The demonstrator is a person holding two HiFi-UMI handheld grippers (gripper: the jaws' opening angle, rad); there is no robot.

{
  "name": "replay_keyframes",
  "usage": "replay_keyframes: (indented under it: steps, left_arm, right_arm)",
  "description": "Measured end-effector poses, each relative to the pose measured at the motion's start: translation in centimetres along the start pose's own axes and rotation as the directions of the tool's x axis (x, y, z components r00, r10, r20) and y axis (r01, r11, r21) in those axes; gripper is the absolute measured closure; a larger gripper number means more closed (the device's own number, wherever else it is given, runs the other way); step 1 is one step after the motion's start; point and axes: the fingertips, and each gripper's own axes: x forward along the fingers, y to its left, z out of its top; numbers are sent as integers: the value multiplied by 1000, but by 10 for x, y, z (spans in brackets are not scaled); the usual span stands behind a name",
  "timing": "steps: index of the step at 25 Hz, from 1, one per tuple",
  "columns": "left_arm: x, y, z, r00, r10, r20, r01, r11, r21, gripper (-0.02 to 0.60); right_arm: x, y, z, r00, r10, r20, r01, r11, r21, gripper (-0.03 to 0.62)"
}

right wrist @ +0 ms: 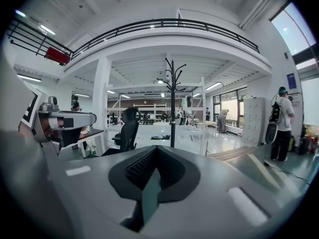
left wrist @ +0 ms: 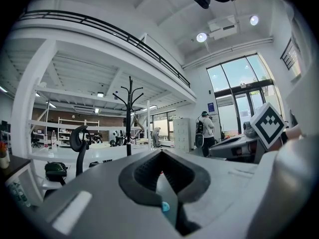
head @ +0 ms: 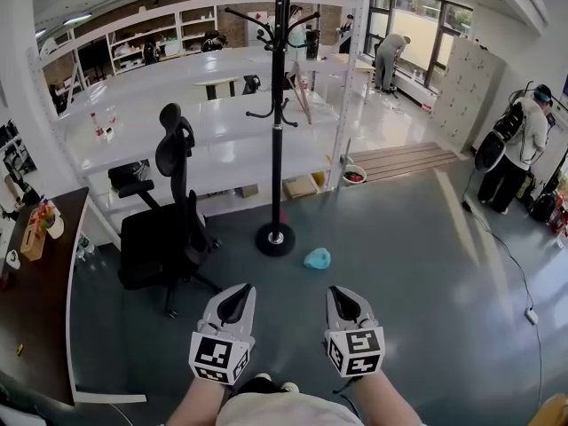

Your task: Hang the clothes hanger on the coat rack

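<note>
Grey floor (head: 417,264): coat rack (head: 277,149) upright, blue object (head: 317,258) beside base; left gripper (head: 238,293), right gripper (head: 342,295) jaws together

We lose the top of the coat rack (head: 277,149) at the head view's upper edge, so its highest hooks get cut off. That teal blob (head: 317,258) near its base is too small for us to name. The desk (head: 44,327) runs off the left edge, and the person's forearms (head: 197,402) are clipped at the bottom.
</note>
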Motion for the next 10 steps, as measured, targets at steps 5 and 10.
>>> replay_keyframes:
  steps: [5,10]
  left_arm:
    - [2,-6,-2,1000,-5,-2,5,1000,-2,581]
    - [7,-10,-2,1000,-2,-5,2,1000,-5,581]
  right_arm:
    - [-2,-5,0,1000,2,-1,-2,1000,15,568]
    - [-2,-11,1,1000,4,1,-4,1000,16,568]
